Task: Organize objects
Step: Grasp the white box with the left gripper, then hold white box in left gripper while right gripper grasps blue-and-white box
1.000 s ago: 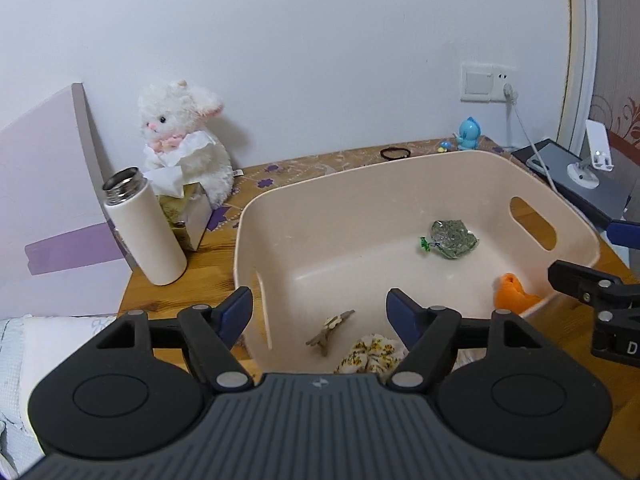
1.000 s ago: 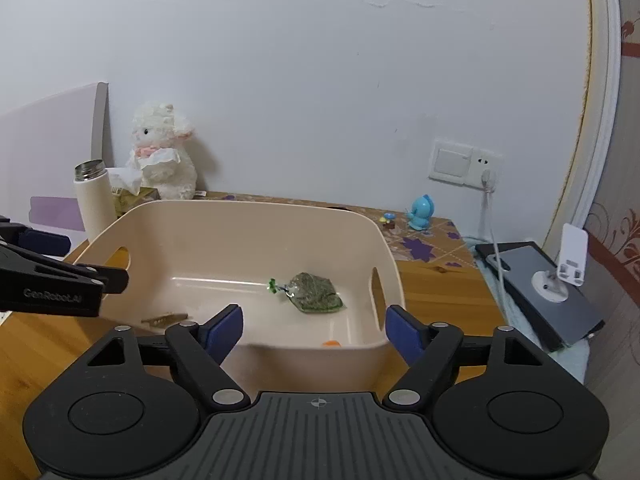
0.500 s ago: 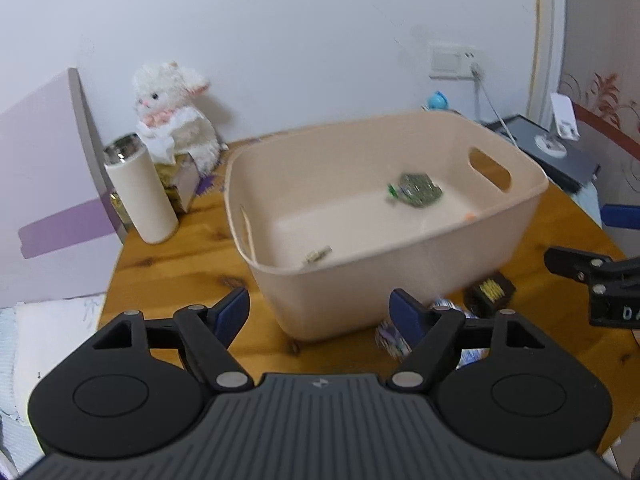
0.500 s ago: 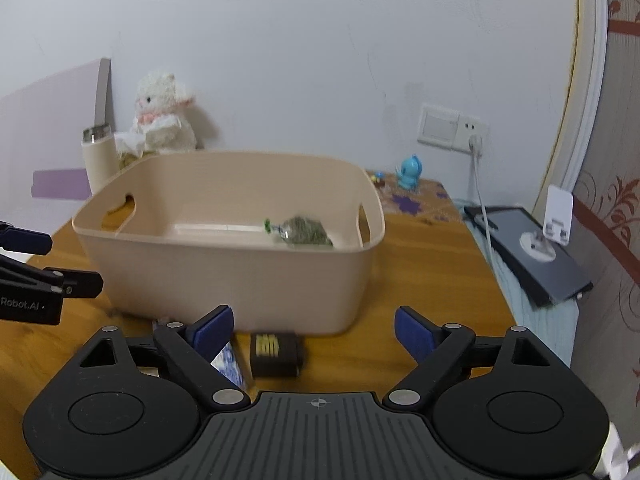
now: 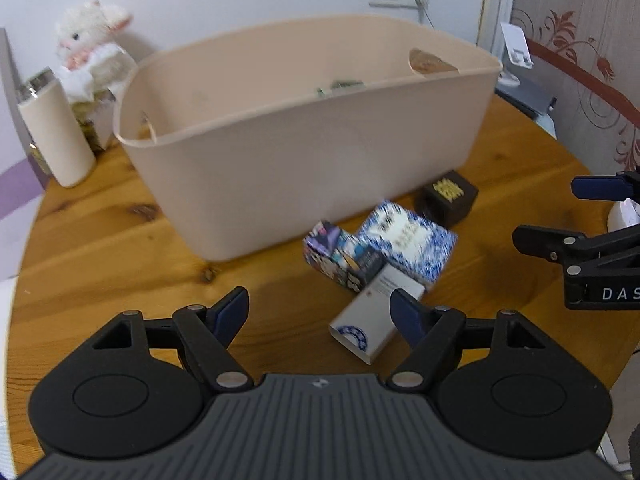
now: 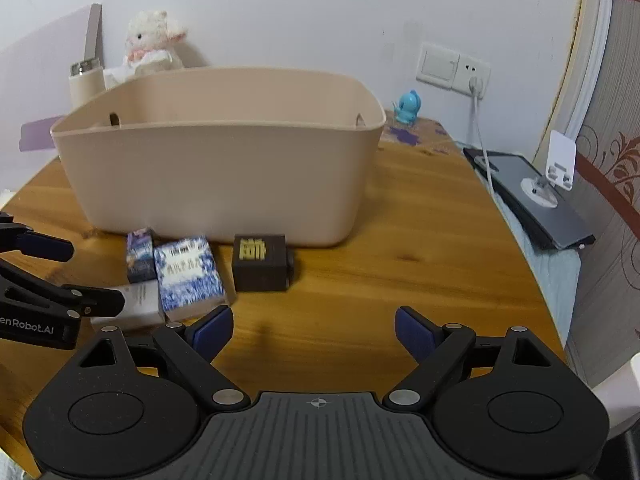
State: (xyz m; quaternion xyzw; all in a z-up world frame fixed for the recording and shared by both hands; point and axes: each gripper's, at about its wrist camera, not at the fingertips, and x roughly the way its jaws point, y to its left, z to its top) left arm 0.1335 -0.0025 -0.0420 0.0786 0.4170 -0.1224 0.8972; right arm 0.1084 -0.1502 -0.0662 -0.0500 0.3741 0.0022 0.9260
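A beige plastic bin stands on the round wooden table. In front of it lie a dark brown box with gold print, a blue-and-white patterned box, a purple illustrated box and a white box with a blue emblem. My left gripper is open and empty, just before the white box. My right gripper is open and empty, right of the boxes.
A white plush lamb on a tissue box and a cream thermos stand left of the bin. A blue figurine, a wall socket with cable, and a tablet with a white stand lie to the right.
Both grippers have drawn back from over the bin and dropped lower. The boxes in front of the bin have come into view. Both stay open.
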